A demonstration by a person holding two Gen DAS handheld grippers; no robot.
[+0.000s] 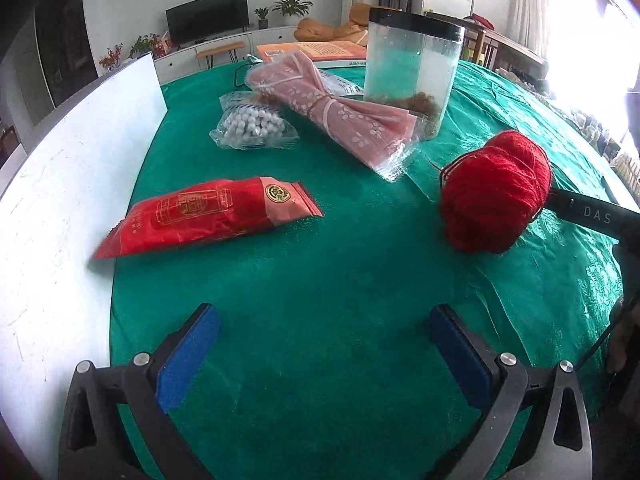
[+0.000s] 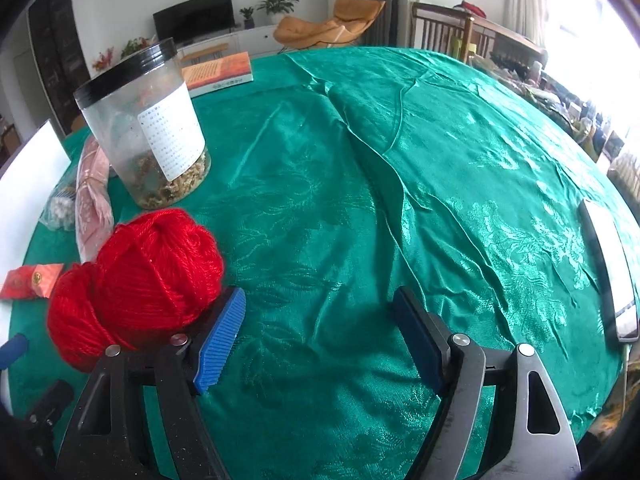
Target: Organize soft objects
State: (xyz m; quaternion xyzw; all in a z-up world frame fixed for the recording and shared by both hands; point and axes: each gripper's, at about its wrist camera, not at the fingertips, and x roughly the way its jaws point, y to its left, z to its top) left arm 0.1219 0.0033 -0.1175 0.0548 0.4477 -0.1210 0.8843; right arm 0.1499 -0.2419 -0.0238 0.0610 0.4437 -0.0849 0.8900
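A red yarn ball (image 1: 494,192) lies on the green tablecloth (image 1: 320,280), right of centre in the left wrist view. In the right wrist view the yarn ball (image 2: 140,280) sits just outside the left finger, not between the jaws. My left gripper (image 1: 324,356) is open and empty, well short of the objects. My right gripper (image 2: 320,340) is open and empty over bare cloth. A red snack packet (image 1: 208,216), a bag of white beads (image 1: 252,126) and a pink wrapped cloth bundle (image 1: 340,116) lie farther back.
A clear plastic jar with a black lid (image 1: 412,68) stands behind the bundle. An orange book (image 1: 316,50) lies at the far edge. A white board (image 1: 60,184) lies along the left. A flat device (image 2: 608,268) lies at the right table edge.
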